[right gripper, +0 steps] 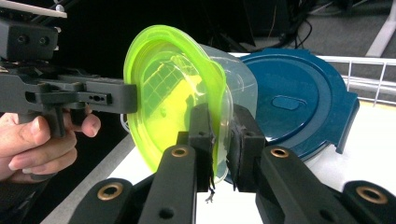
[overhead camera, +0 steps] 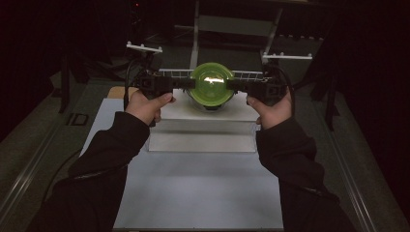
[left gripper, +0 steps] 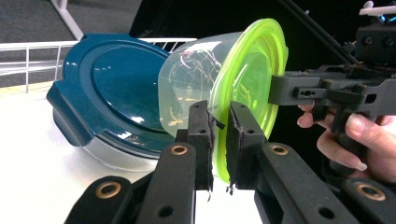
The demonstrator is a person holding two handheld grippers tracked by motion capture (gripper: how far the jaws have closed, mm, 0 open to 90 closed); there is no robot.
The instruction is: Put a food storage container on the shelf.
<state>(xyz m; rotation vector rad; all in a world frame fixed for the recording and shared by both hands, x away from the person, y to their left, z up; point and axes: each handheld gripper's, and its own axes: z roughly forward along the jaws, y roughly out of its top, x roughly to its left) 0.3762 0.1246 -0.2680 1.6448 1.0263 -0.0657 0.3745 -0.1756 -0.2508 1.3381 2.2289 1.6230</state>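
Observation:
A clear plastic tub with a lime-green lid (overhead camera: 211, 83) hangs tipped on its side above a white platform, lid facing me. My left gripper (overhead camera: 191, 83) is shut on the lid's left rim and my right gripper (overhead camera: 231, 85) on its right rim. In the left gripper view the jaws (left gripper: 222, 135) pinch the green rim (left gripper: 247, 70), and the other gripper's jaw tip (left gripper: 280, 88) bites the far edge. From the right gripper view, the jaws (right gripper: 223, 135) clamp the same rim (right gripper: 163, 79), with the left gripper's tip (right gripper: 128, 98) opposite.
A container with a dark blue lid (left gripper: 116, 88) (right gripper: 299, 93) stands tilted just behind the tub, against a white wire rack (overhead camera: 169, 73). The raised white platform (overhead camera: 203, 116) sits on a pale table top (overhead camera: 193, 188). Dark floor surrounds the table.

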